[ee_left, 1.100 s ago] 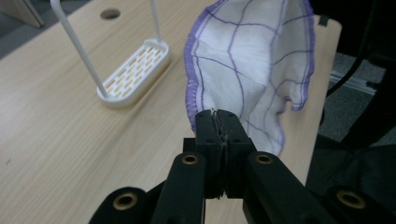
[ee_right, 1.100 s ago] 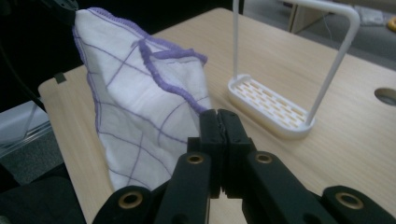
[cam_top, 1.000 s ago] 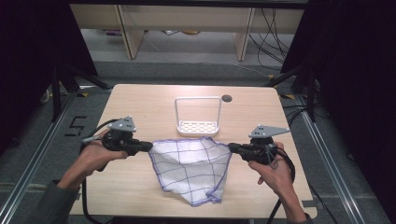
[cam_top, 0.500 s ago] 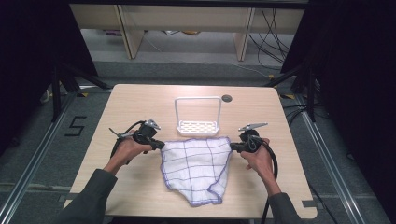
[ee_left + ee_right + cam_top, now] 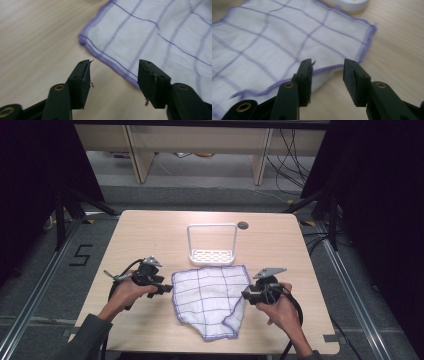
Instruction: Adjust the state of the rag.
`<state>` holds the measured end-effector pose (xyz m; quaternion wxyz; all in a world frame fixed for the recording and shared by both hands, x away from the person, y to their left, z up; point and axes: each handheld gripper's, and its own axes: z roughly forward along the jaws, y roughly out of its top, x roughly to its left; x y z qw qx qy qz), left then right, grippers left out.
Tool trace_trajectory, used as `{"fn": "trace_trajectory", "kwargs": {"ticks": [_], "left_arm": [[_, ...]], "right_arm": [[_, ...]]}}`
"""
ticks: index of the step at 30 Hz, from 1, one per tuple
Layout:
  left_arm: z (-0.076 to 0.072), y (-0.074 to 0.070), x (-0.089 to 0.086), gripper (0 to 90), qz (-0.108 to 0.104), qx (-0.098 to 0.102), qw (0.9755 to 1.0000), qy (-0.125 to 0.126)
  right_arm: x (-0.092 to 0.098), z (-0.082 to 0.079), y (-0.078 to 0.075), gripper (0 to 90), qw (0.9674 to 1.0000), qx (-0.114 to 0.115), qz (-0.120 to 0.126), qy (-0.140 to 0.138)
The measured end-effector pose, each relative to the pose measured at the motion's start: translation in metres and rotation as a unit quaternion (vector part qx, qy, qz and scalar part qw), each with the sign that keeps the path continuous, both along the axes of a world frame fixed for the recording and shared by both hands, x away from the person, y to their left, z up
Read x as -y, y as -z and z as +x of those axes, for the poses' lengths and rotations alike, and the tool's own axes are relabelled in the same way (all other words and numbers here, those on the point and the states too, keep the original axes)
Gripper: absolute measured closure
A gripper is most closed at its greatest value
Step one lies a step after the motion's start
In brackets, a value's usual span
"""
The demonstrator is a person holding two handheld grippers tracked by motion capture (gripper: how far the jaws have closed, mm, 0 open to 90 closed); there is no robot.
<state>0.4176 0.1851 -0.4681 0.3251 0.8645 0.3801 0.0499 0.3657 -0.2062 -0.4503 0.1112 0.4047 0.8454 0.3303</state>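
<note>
A white cloth (image 5: pixel 212 297) with a purple grid and purple hem lies spread on the wooden table (image 5: pixel 150 235). My left gripper (image 5: pixel 167 289) sits at the cloth's left edge. Its jaws have just been opening and now stand apart low over the hem. In the left gripper view the cloth (image 5: pixel 155 37) runs under the left gripper (image 5: pixel 113 75) without being pinched. My right gripper (image 5: pixel 246 296) is at the cloth's right edge; its jaws have also just been opening. In the right gripper view the cloth (image 5: pixel 274 42) has its hem in front of the right gripper (image 5: pixel 327 72), untouched.
A white wire-handled rack (image 5: pixel 212 245) stands just behind the cloth, and its base (image 5: pixel 349 5) shows at the top of the right gripper view. A dark round grommet (image 5: pixel 243 225) sits in the table behind it. Bare wood lies left and right of the cloth.
Both grippers held the cloth's upper corners, carried it toward the rack and sank. They have now let go, and the cloth rests flat on the table.
</note>
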Motion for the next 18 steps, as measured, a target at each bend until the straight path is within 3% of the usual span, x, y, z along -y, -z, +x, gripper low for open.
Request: {"fn": "trace_trajectory", "kwargs": {"ticks": [1,2,5,6,7,8,10,11,13,14,18], "left_arm": [[-0.017,-0.003,-0.004,40.9,-0.003,-0.009,0.9999,0.007],[-0.017,-0.003,-0.004,39.8,-0.003,-0.009,0.9999,0.007],[-0.041,-0.003,-0.006,39.5,-0.022,-0.025,0.9993,0.015],[-0.049,-0.002,-0.005,39.5,-0.028,-0.026,0.9991,0.017],[-0.064,0.003,0.000,39.7,-0.044,-0.025,0.9985,0.020],[-0.064,0.003,0.000,39.7,-0.044,-0.025,0.9985,0.020],[-0.076,0.007,0.005,39.8,-0.061,-0.033,0.9972,0.031],[-0.083,0.009,0.009,39.8,-0.065,-0.039,0.9964,0.037],[-0.090,0.012,0.017,40.5,-0.070,-0.041,0.9957,0.045],[-0.091,0.014,0.019,40.8,-0.069,-0.041,0.9956,0.048],[-0.090,0.019,0.026,41.8,-0.066,-0.048,0.9954,0.051]], "right_arm": [[-0.003,-0.010,-0.002,57.0,0.9999,-0.004,0.006,-0.007],[-0.003,-0.010,-0.002,57.0,0.9999,-0.004,0.006,-0.007],[-0.011,-0.032,0.000,56.4,0.9992,-0.011,0.001,-0.038],[-0.016,-0.040,0.001,56.5,0.9990,-0.031,0.003,-0.033],[-0.024,-0.047,0.009,56.6,0.9983,-0.028,0.002,-0.052],[-0.024,-0.047,0.009,56.6,0.9983,-0.028,0.002,-0.052],[-0.032,-0.052,0.014,56.9,0.9970,-0.033,-0.002,-0.071],[-0.035,-0.053,0.016,57.1,0.9972,-0.034,-0.005,-0.067],[-0.042,-0.055,0.020,58.1,0.9961,-0.037,-0.024,-0.077],[-0.043,-0.054,0.021,58.1,0.9954,-0.032,-0.025,-0.087],[-0.047,-0.053,0.026,58.5,0.9952,-0.029,-0.039,-0.085]]}}
